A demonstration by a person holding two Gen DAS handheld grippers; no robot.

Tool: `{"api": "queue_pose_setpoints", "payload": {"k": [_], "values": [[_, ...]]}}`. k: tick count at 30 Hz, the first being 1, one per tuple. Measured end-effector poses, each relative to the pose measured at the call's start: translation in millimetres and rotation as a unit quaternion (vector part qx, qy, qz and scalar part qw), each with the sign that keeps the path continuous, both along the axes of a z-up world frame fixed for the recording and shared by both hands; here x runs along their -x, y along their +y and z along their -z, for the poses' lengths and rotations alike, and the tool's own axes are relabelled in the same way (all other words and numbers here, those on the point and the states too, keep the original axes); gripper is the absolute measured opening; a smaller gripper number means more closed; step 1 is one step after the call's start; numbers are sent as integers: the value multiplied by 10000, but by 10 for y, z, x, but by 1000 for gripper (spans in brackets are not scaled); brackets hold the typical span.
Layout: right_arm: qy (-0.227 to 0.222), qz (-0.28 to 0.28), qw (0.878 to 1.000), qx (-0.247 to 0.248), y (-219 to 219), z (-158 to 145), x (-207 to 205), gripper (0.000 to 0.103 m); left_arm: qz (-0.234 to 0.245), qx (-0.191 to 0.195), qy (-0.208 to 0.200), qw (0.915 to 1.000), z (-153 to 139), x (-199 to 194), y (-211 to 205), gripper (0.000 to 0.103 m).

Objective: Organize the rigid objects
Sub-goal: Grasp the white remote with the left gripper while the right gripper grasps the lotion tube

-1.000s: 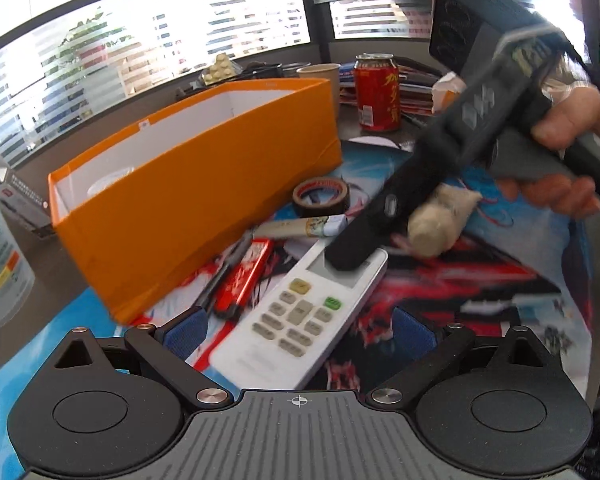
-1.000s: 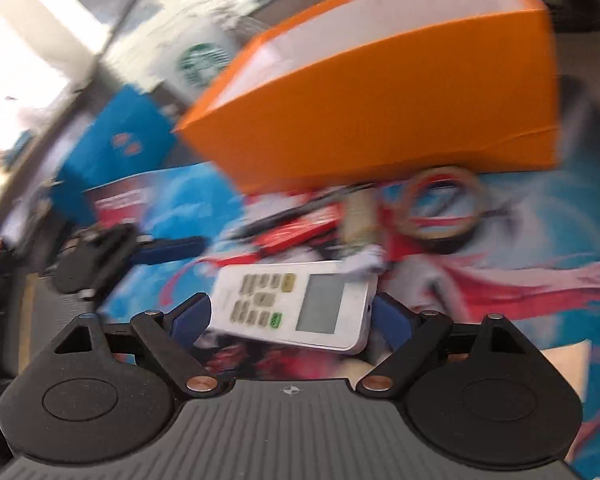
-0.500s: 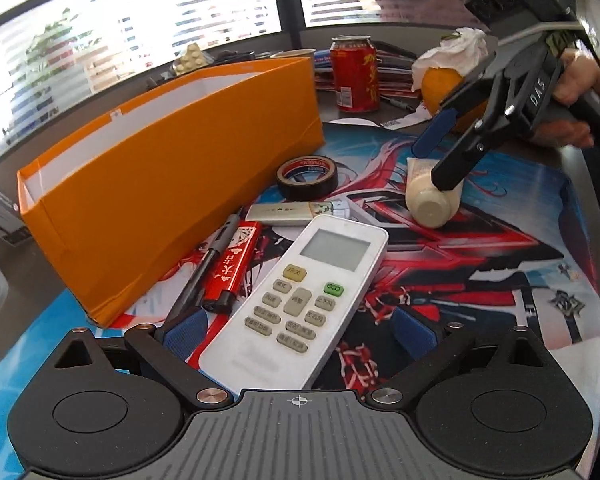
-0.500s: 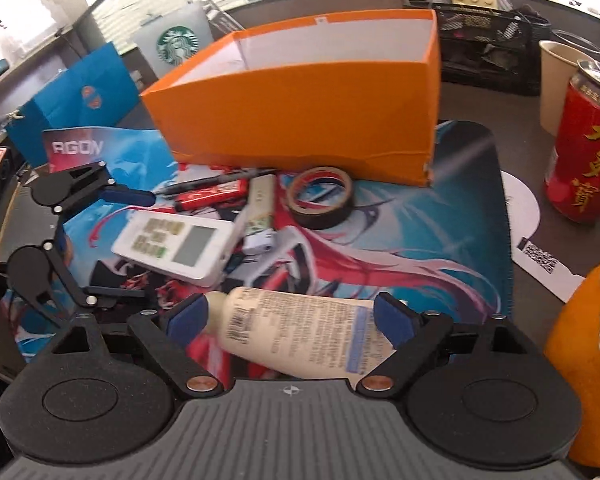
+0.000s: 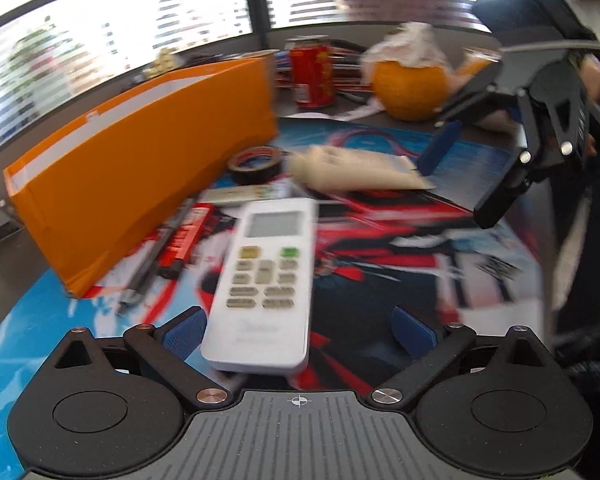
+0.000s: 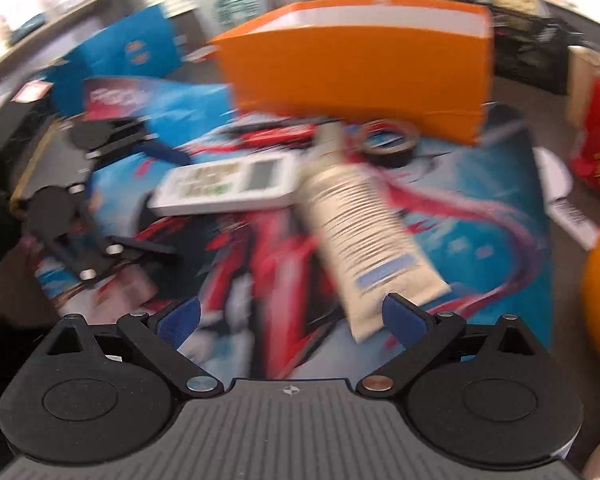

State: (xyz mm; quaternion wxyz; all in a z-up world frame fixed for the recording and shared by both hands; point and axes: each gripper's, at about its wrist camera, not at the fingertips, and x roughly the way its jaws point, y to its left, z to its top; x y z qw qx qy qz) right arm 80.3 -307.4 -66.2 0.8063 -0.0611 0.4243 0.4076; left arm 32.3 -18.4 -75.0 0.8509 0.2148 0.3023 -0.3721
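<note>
Closest to you in the left wrist view, your left hand-held gripper (image 5: 298, 330) has its blue ribbed pads spread wide, and the near end of the white remote (image 5: 266, 280) sits between them. That's a smooth plastic slab with rounded corners, a grey screen and rubbery buttons. The left pad is just beside its edge, the right pad is well clear, so nothing is pinched.

In the right wrist view your right hand-held gripper (image 6: 292, 320) is also wide apart and holding nothing. The flat crimped end of the cream tube (image 6: 364, 232) lies at the right pad. I can't tell whether they touch, since it's all motion-blurred. The tube is soft-looking plastic with printed lines, and it tapers toward its cap at the middle of the frame, next to the remote's screen end.

Everything rests on a glossy printed mat (image 5: 400, 264) in red, blue and white that covers the counter.

Further up in the left view, left of the remote, there's a dark pen (image 5: 152, 264) and a flat red packet (image 5: 186, 236). Beyond them is a roll of dark tape (image 5: 256, 162), a plain ring lying flat just left of the tube's cap.

Behind that stands the orange box (image 5: 140, 168), matte cardboard, open-topped, white inside, filling the left middle. At the upper centre is a red can (image 5: 312, 72), and to its right a round orange fruit (image 5: 410, 84) with crumpled white tissue on top.
</note>
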Motion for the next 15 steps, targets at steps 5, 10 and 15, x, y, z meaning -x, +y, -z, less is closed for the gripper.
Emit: {"api": "queue_pose_setpoints", "payload": {"k": [5, 10, 15], "values": [[-517, 377, 9978, 172, -29, -205, 71, 96, -397, -191, -239, 9987, -30, 11, -22, 101], [-1213, 1077, 9860, 392, 153, -162, 24, 94, -707, -47, -327, 9970, 11, -69, -108, 101], [-1838, 1585, 9675, 702, 394, -29, 82, 89, -946, 91, -355, 9948, 32, -119, -140, 101]]}}
